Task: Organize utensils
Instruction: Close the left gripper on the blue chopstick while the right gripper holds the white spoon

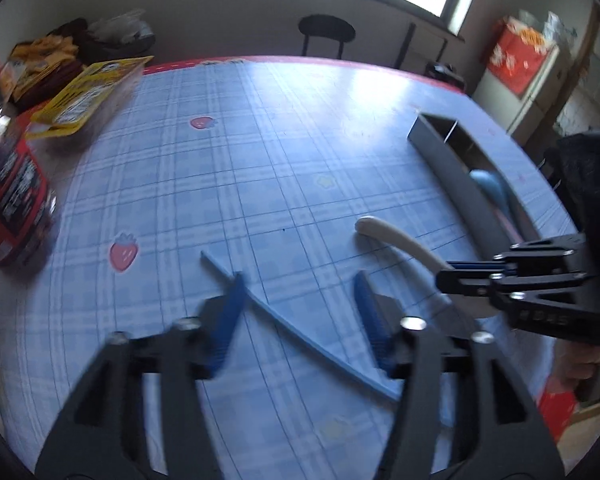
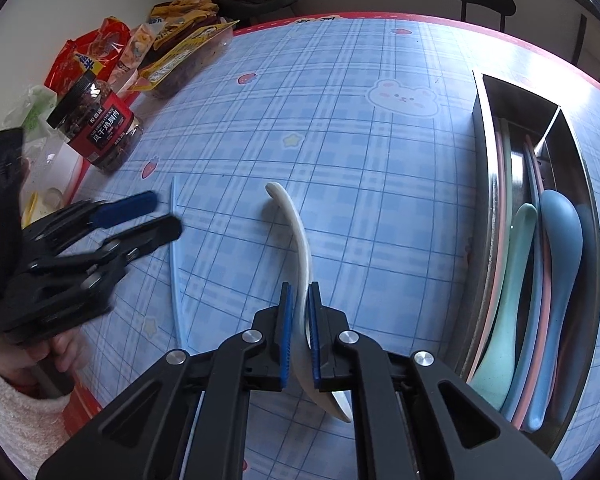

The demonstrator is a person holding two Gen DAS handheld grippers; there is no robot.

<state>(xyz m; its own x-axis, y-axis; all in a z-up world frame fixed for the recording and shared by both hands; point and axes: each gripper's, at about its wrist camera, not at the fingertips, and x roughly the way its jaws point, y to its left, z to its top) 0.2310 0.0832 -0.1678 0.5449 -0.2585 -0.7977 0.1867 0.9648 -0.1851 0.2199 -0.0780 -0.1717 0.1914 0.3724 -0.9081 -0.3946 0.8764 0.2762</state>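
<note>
Right gripper (image 2: 298,300) pinching cream curved plastic spoon (image 2: 296,240); lift level, lower into dark metal tray (image 2: 485,184). Left gripper (image 1: 300,286) fingers apart, empty, over pale blue chopstick (image 1: 300,336).

tablecloth (image 2: 340,160): blue plaid, red border | spoon (image 2: 296,232): cream | chopstick (image 2: 176,264): light blue | jar (image 2: 100,128): red label

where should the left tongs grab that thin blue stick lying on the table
Grip the thin blue stick near its middle, coming from above with the left tongs straddling its width. It lies flat and narrow on the table, so only its long edges offer purchase.
</note>
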